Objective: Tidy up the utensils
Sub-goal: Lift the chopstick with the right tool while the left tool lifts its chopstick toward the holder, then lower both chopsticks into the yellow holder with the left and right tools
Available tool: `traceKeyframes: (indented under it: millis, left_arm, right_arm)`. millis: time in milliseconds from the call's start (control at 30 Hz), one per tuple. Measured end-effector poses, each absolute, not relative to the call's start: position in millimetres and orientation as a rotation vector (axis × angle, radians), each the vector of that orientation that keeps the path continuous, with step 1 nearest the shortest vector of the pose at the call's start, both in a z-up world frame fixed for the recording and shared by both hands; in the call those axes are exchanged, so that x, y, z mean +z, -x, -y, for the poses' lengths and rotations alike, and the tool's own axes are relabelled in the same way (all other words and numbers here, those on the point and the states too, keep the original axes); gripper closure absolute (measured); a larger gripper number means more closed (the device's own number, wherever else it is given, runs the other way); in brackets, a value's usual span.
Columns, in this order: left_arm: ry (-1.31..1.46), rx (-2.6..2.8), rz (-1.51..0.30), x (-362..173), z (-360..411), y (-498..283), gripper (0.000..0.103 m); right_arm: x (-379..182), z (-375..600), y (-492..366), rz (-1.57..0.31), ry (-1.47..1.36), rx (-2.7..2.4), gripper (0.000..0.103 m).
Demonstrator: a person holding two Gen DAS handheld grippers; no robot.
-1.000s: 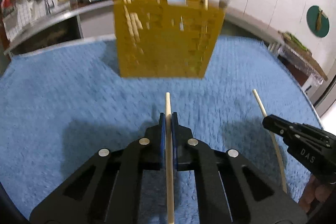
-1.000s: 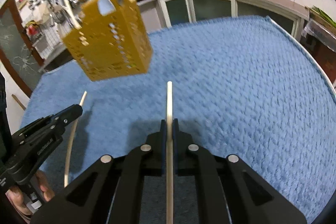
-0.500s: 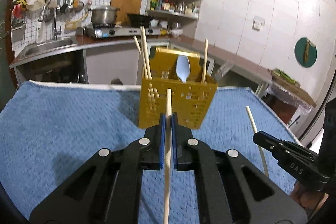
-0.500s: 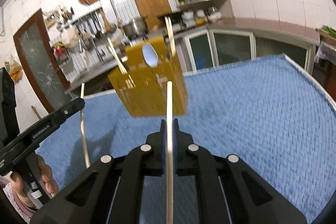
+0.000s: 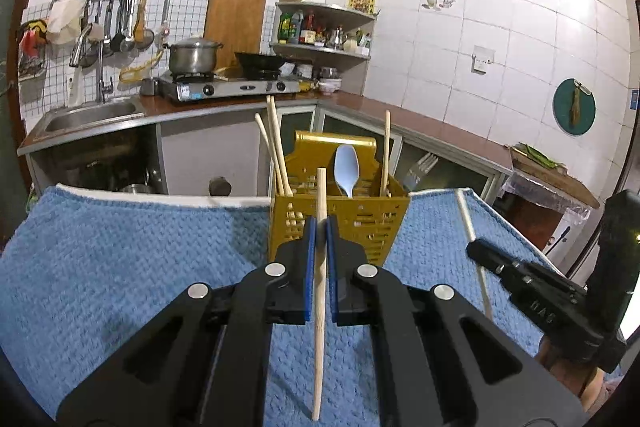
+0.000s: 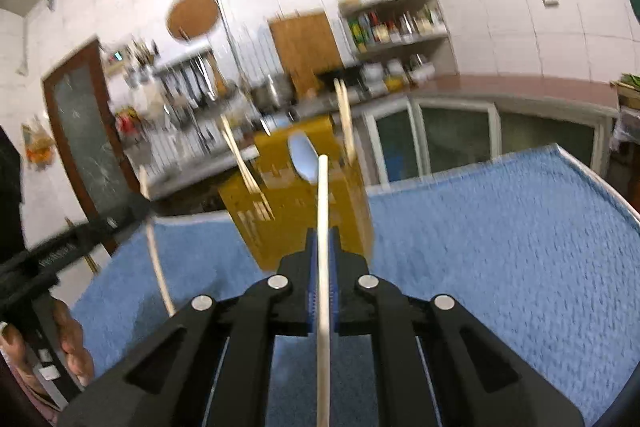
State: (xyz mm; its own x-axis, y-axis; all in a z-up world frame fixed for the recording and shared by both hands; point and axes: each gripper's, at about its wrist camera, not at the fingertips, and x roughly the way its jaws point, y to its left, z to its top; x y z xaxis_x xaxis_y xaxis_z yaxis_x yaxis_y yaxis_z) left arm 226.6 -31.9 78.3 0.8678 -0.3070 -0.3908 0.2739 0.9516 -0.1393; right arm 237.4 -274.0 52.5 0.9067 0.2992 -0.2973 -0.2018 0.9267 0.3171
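Here, from the left wrist: left hand-held gripper [image 5: 319, 227] clenched on a pale wooden chopstick [image 5: 319, 279], gripped mid-length between the blue pads [image 5: 310, 267] so both ends stay free, tip aimed at the yellow perforated utensil holder [image 5: 340, 223]. Probably held lengthwise like that to steer the tip into a compartment from above. Holder upright on the blue towel [image 5: 120, 267] covering the surface, already carrying three chopsticks and a white plastic spoon [image 5: 346, 167], bowl up. At the right edge, the right hand-held gripper [image 5: 480, 253], clamped on a second chopstick [image 5: 472, 239].

Then, from the right wrist, blurred: right hand-held gripper [image 6: 323, 239] likewise clenched on its chopstick [image 6: 323, 287], slim, straight, light-coloured, tip pointing at the holder [image 6: 296, 211] just ahead. Left gripper [image 6: 136, 211] visible at the left with its stick [image 6: 158, 259] tilted. Both chopsticks in the air, near the holder, not yet inside.
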Motion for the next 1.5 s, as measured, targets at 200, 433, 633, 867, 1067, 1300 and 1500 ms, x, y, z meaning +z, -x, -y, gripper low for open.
traceKeyframes:
  millis: [200,433,633,867,1067,1300,1500]
  left_arm:
    - [0.106,-0.309,-0.35,106.2,27.9,-237.8,0.099]
    - [0.059,-0.298,-0.229,150.0,39.7,-253.8,0.099]
    - [0.051,-0.266,-0.14,173.6,43.5,-269.7,0.099]
    - [0.031,-0.252,-0.097,184.1,48.2,-295.0,0.099]
    - [0.031,-0.254,-0.115,168.3,48.9,-314.0,0.099]
    - [0.044,-0.247,-0.154,140.1,46.8,-337.9,0.099]
    - [0.052,-0.23,-0.165,121.8,44.3,-356.1,0.099]
  right_arm:
    - [84.7,284.0,-247.2,-0.172,-0.302,0.273,0.097]
    - [120.3,285.6,-270.3,-0.018,-0.34,0.327,0.097]
    - [140.9,272.4,-294.6,0.136,-0.337,0.295,0.097]
    - [139.7,259.3,-325.9,0.213,-0.321,0.247,0.097]
    - [134.1,242.0,-338.6,0.288,-0.275,0.193,0.097]
    - [131.7,219.0,-342.7,0.35,-0.169,0.155,0.097]
    - [130.3,211.8,-341.7,0.388,-0.107,0.125,0.098]
